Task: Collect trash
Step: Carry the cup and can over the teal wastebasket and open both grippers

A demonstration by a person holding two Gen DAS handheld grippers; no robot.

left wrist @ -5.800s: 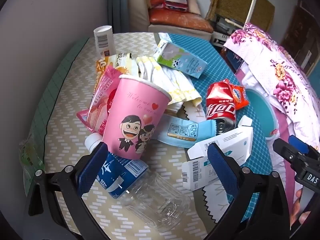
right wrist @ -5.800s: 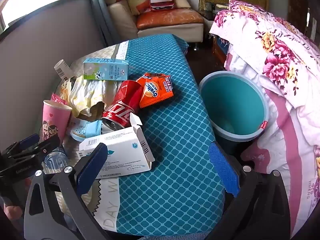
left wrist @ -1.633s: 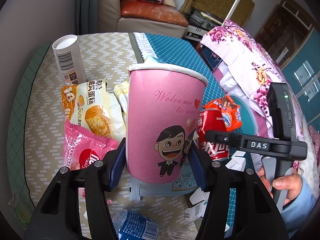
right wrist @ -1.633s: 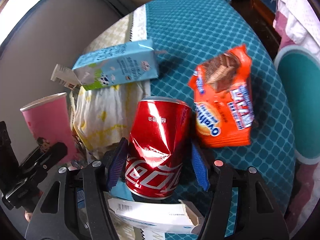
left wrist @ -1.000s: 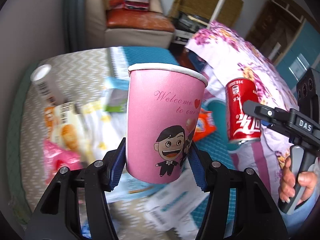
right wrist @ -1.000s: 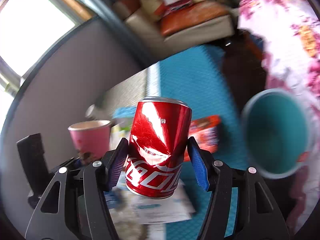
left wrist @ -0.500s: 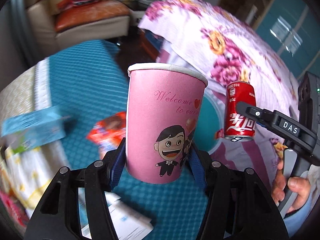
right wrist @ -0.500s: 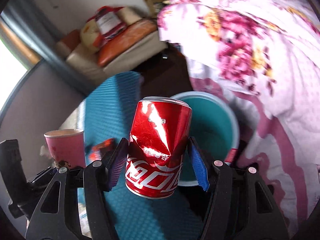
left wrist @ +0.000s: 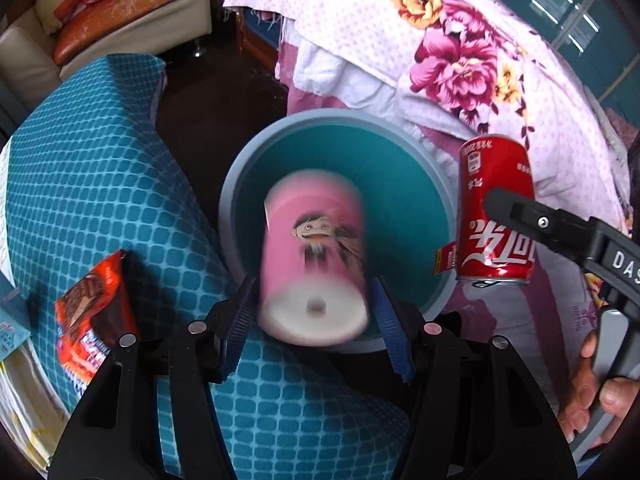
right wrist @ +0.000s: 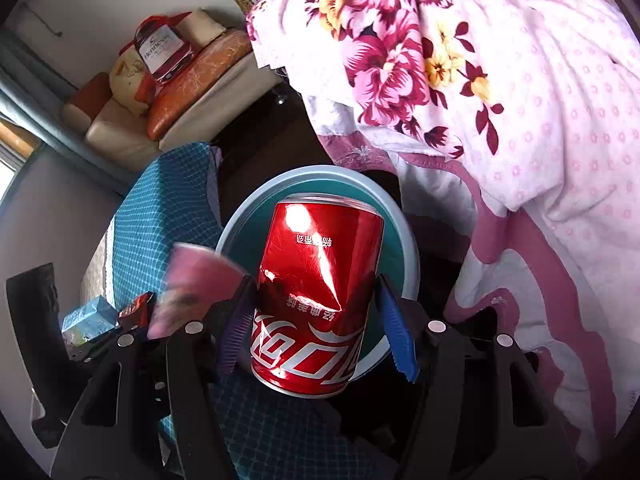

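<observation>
Cream sofa (left wrist: pixel 120 12) by wall; floral bedding (right wrist: pixel 500 80); dark floor (left wrist: pixel 208 100).

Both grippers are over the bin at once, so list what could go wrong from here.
1. The pink cup is blurred and tipped between the open left gripper fingers, its base close to the near rim of the teal bin. It may clip the rim and bounce out.
2. In the left wrist view the red can, held by the right gripper, hangs by the bin's right rim. Released there, it could land on the floral bedding.
</observation>
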